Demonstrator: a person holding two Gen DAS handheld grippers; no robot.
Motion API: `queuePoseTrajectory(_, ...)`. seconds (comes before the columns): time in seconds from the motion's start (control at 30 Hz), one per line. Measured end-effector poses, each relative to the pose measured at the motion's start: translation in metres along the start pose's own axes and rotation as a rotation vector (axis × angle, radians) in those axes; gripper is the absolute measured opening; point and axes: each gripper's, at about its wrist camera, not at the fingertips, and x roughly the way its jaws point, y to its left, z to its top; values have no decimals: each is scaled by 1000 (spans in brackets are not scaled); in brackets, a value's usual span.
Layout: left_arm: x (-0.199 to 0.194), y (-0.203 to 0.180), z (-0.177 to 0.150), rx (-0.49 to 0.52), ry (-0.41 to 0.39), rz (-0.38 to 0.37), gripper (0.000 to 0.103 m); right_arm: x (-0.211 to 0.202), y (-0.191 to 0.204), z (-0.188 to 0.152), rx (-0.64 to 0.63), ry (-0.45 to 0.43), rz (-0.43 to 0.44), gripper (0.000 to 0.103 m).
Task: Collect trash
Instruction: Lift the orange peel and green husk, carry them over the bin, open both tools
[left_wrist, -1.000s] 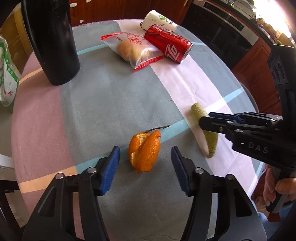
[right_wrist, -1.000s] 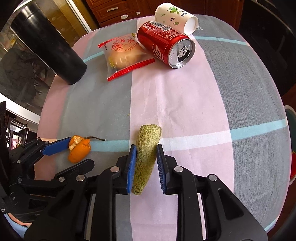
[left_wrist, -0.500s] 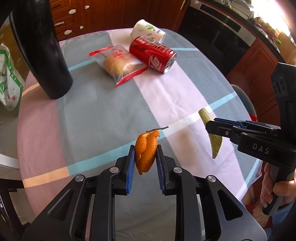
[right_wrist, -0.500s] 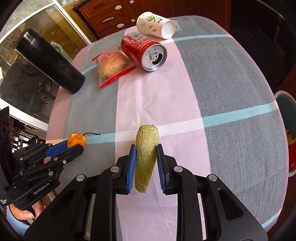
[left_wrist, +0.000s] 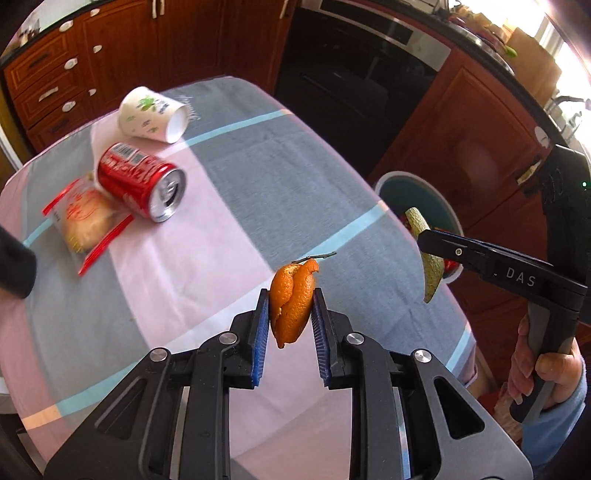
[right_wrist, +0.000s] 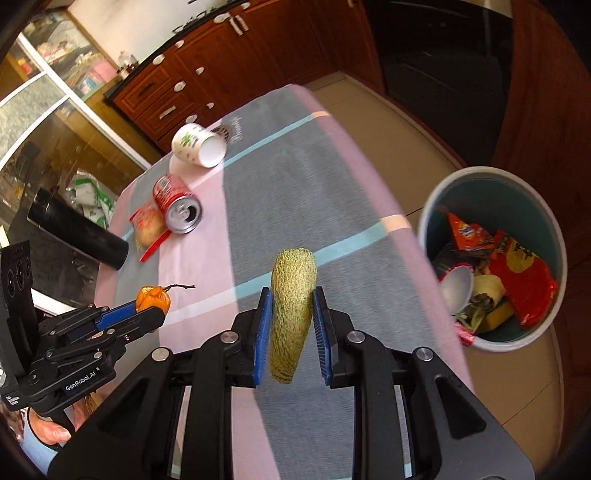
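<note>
My left gripper (left_wrist: 290, 301) is shut on an orange peel (left_wrist: 291, 301) with a small twig, held in the air above the table. My right gripper (right_wrist: 291, 299) is shut on a green netted melon rind (right_wrist: 291, 314), also lifted off the table. The rind (left_wrist: 430, 266) and the right gripper show at the right of the left wrist view, near the bin. The peel (right_wrist: 152, 298) shows at the left of the right wrist view. A trash bin (right_wrist: 546, 332) with wrappers stands on the floor to the right of the table.
On the striped tablecloth (left_wrist: 258, 177) lie a red soda can (left_wrist: 142, 184), a wrapped bun (left_wrist: 83, 218) and a tipped paper cup (left_wrist: 151, 116). A black cylinder (right_wrist: 77, 234) stands at the left. Wooden cabinets (right_wrist: 192, 74) line the back. A hand (left_wrist: 543, 373) holds the right gripper.
The left gripper closed on the orange peel and lifted it. Both grippers rose and swung right toward the table edge, carrying peel and rind; the bin has come into view.
</note>
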Motion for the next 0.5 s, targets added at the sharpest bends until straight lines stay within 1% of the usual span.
queuePoseTrajectory(0.23, 30, -65, 27, 102, 30, -31, 23, -33, -82, 11, 110, -69, -41, 21)
queuePoseTrajectory(0.37, 48, -98, 39, 146, 46, -42, 23, -41, -122, 13, 165, -79, -61, 21)
queuePoseTrajectory(0.5, 69, -125, 49, 173, 71, -62, 23, -43, -147, 11, 202, -72, -70, 21)
